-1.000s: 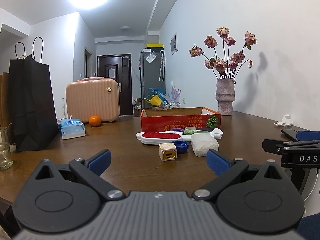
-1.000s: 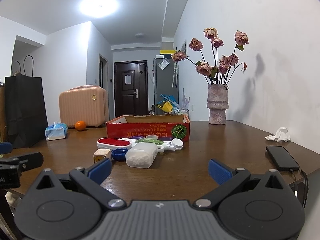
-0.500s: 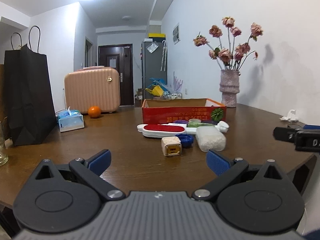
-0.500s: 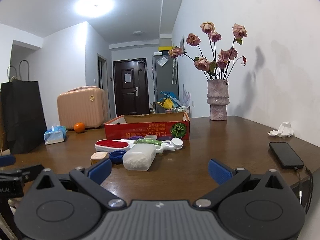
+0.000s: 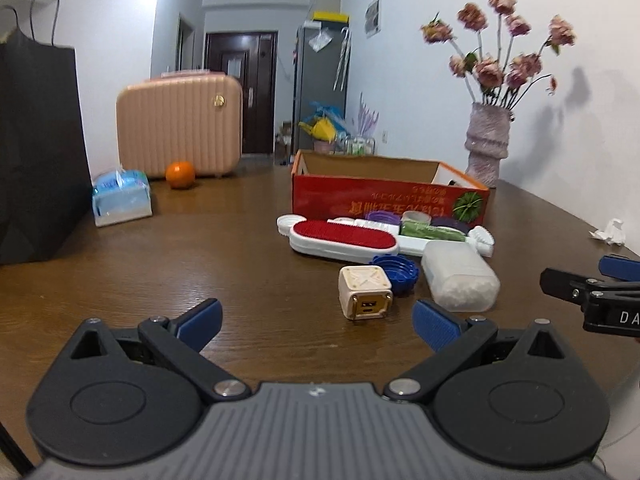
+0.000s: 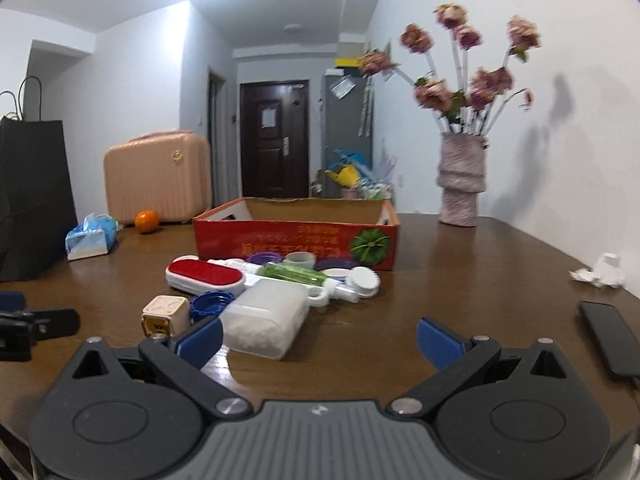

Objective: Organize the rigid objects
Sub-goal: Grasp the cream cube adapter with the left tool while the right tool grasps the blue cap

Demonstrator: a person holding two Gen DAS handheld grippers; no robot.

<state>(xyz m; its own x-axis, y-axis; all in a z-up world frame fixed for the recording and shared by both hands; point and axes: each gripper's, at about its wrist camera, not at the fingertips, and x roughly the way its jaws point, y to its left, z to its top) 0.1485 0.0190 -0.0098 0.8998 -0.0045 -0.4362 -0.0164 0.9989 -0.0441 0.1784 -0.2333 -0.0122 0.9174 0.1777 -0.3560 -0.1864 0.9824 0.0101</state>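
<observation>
Okay, left wrist view: your left gripper [image 5: 316, 316] is spread wide, holding nothing; cream cube [image 5: 365, 291] sits at 1 o'clock, touching the blue cap [image 5: 395, 272]. Right wrist view: your right gripper [image 6: 318, 338] is wide apart too, empty; frosted box [image 6: 264, 317] lies at 11 o'clock, red carton [image 6: 296, 237] behind it.

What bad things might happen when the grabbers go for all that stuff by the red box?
The little things lie packed together: the cube touches the blue cap, which sits against the clear case and the red brush. Grabbing one may push the others away.

The clear case looks wide and smooth, so the open right gripper might lose it.

The phone lies near the table edge; a wide swing might knock it off.
</observation>
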